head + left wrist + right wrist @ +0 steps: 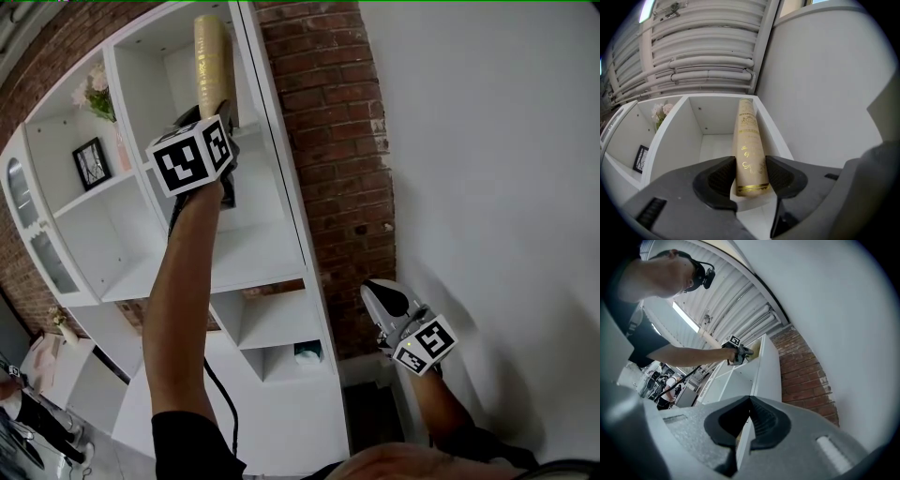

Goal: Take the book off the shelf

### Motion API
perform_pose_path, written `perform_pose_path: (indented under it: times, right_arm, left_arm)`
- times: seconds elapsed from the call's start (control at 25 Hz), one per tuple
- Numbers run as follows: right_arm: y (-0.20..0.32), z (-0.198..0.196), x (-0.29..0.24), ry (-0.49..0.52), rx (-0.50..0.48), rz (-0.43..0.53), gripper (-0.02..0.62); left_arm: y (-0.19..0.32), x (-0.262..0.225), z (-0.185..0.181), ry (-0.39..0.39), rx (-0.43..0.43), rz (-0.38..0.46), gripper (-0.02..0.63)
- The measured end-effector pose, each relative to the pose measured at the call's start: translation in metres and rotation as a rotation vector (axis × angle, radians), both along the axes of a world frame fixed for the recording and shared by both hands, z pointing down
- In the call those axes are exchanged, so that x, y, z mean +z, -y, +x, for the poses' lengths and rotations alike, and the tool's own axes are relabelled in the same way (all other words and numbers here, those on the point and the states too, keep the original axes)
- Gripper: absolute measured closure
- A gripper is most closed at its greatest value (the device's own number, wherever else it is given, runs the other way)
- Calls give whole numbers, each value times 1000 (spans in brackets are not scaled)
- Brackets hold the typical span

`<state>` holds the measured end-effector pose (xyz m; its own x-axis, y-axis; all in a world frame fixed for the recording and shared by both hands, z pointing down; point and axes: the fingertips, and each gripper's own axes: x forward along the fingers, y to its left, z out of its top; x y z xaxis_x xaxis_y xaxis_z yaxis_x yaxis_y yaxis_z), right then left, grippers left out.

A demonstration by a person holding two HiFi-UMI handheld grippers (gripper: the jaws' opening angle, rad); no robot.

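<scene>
A tall cream book (214,56) with gold lettering on its spine stands upright in the top right compartment of the white shelf unit (281,169), against the right wall of that compartment. My left gripper (214,108) is raised to it at arm's length. In the left gripper view the book (750,150) sits between both pads (723,177), which press on the two sides of its lower spine; my left gripper (750,177) is shut on it. My right gripper (377,292) hangs low by the white wall, jaws together with nothing in them, and appears the same in its own view (750,401).
Pink flowers (97,94) and a black picture frame (92,161) occupy the compartment left of the book. A brick wall (337,141) runs right of the shelf, then a white wall (487,187). A person (28,412) stands at the lower left.
</scene>
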<state>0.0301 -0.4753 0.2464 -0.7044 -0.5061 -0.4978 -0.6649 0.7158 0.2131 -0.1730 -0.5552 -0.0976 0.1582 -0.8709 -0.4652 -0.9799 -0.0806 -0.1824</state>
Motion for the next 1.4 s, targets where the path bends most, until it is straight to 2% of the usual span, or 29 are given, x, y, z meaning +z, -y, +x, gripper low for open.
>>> perform_pose_path:
  times: [0.28,0.56,0.84,1.0,1.4]
  right_arm:
    - [-4,-8,-1,-16,-13,5,594]
    - [-13,-10,-10,-22,-17,24,594]
    - [-35,-11,-24,-6,-23,67,594]
    - [-46,-11,-32,-8,-18,97,593]
    - [-70,-22,-22,-25,-10,123,594]
  left_arm:
    - [-30,-7,-13,-13,6,113,413]
    - [-71,-5,-10,-24,72,216,413]
    - [-133,13,-8,-43,160,337,413]
    - [-170,36,-8,-62,213,390,413]
    - [-226,154,-10,-128,317,377,413]
